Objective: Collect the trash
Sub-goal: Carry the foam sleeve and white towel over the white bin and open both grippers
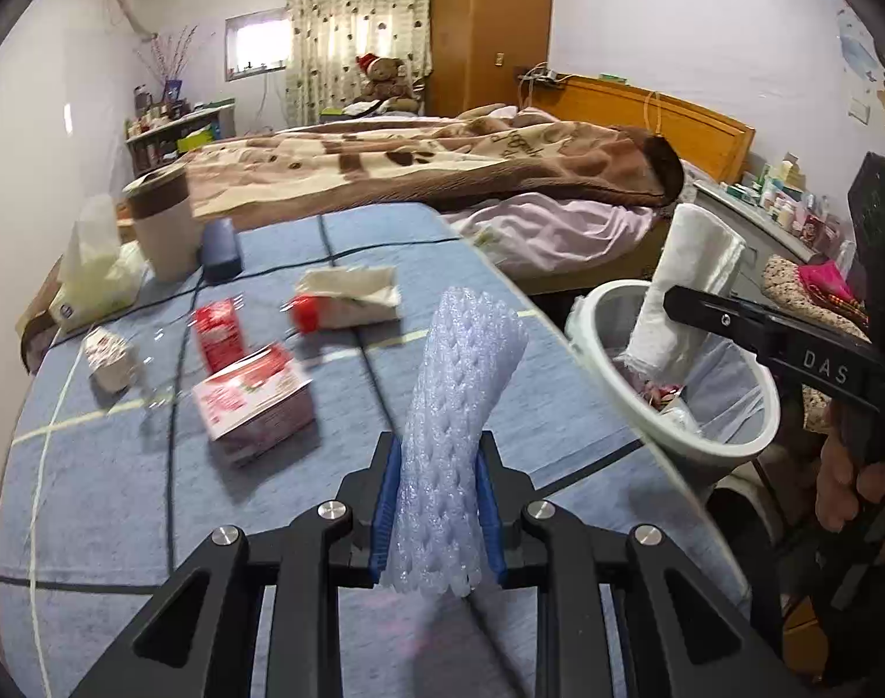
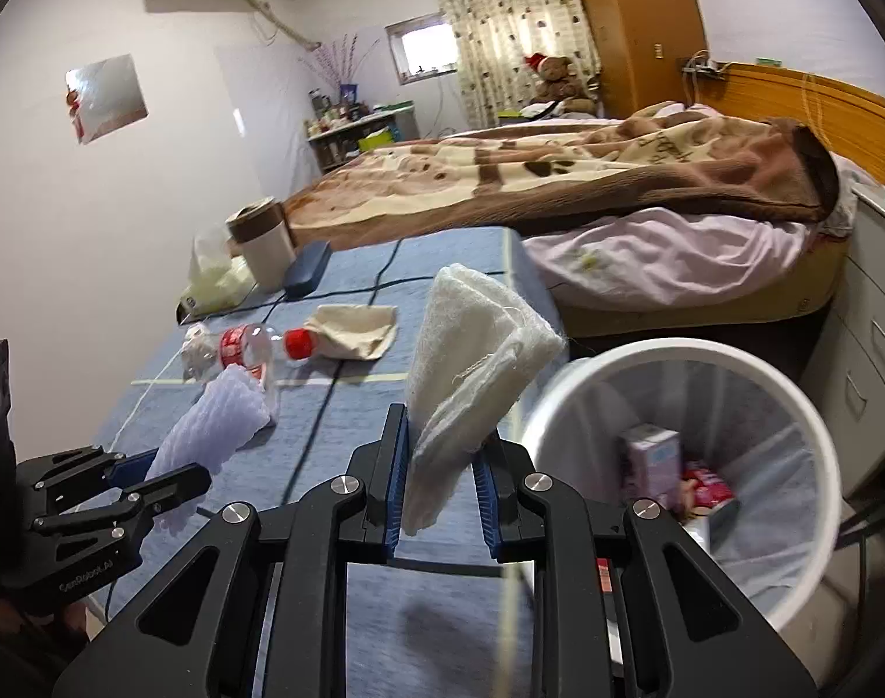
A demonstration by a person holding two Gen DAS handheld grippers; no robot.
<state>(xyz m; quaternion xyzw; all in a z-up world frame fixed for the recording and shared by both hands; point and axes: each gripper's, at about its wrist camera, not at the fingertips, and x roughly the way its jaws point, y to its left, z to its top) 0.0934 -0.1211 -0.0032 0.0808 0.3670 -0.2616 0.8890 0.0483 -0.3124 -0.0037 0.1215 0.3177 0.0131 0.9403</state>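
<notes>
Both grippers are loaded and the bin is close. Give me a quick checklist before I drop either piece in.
1. Left gripper grips the foam sleeve: ok.
2. Right gripper grips the white cloth: ok.
3. Cloth over the bin mouth: ok in the left view; its lower end hangs inside the rim.
4. Foam sleeve over the bin: not ok, it is above the table.
5. Room in the bin: ok, trash only at the bottom.
6. Table trash left: not ok, bottle and red box remain.
</notes>
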